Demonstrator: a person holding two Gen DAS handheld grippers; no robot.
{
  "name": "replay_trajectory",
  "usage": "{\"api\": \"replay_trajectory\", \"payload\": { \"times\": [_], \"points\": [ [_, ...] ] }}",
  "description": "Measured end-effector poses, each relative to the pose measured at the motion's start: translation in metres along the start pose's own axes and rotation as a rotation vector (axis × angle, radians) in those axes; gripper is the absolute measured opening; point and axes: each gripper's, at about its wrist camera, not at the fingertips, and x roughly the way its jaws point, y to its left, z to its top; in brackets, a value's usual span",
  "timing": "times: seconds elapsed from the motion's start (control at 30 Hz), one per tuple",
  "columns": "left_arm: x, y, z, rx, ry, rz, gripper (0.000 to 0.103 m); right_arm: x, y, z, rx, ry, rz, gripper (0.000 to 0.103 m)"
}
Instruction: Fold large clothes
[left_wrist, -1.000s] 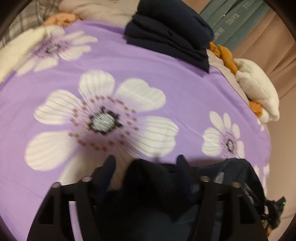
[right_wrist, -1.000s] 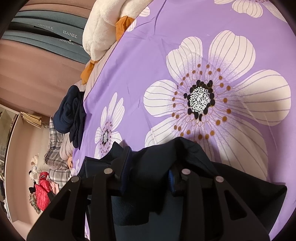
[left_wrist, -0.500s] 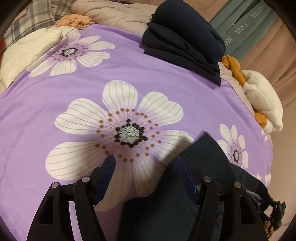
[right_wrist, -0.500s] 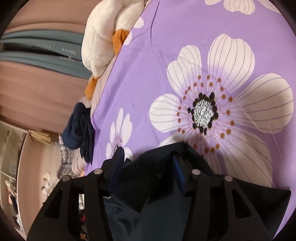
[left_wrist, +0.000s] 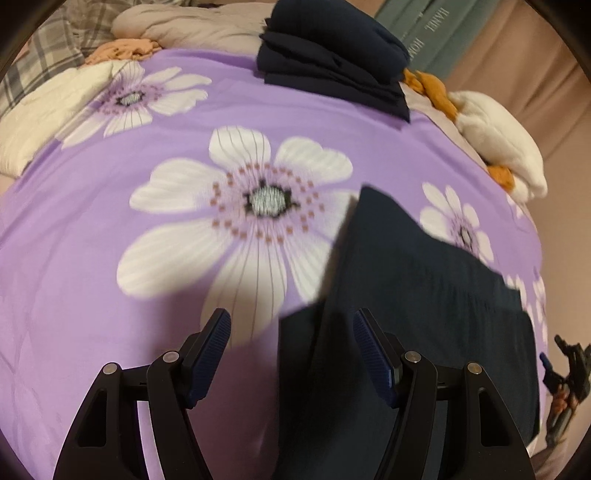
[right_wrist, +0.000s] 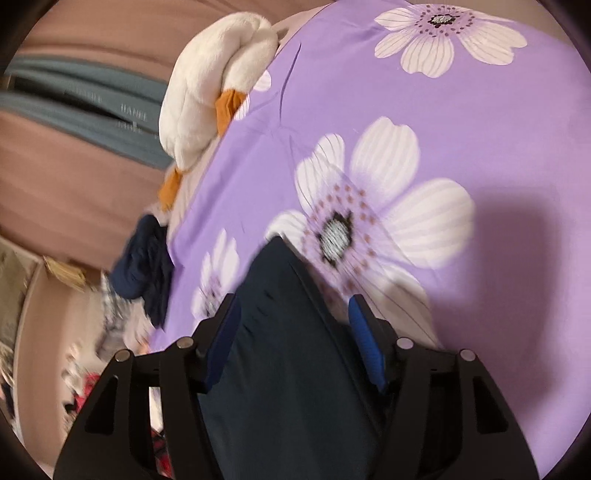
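Both grippers, left (left_wrist: 291, 354) and right (right_wrist: 295, 339), had just let go of the dark garment (left_wrist: 424, 295); jaws stood open, fold laid on the purple sheet (left_wrist: 110, 240)

the dark navy garment (left_wrist: 424, 295) has been let go by the left gripper (left_wrist: 291, 354), whose jaws now stand over bare purple bedsheet (left_wrist: 110, 258) beside it. the jaws of the right gripper (right_wrist: 295, 332) have just been opened, the garment lying loose between them.
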Motion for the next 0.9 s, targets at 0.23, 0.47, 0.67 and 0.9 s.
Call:
{"api": "replay_trajectory", "payload": {
  "times": [0.23,0.47,0.67,0.9],
  "points": [
    [-0.006,0.003,-0.040,0.035,0.056,-0.046,0.068,-0.025,-0.012,-0.036,-0.129,0.040,-0.067,0.061],
    [-0.007,0.006,-0.062,0.013,0.089,-0.089,0.068,-0.052,-0.016,-0.066,-0.277,0.060,-0.149,0.070],
    [-0.013,0.007,-0.078,0.007,0.094,-0.108,0.068,-0.059,-0.029,-0.081,-0.284,0.085,-0.172,0.070],
    [-0.019,-0.001,-0.096,0.063,0.095,-0.079,0.075,-0.065,-0.040,-0.096,-0.263,0.110,-0.171,0.073]
  ]
}}
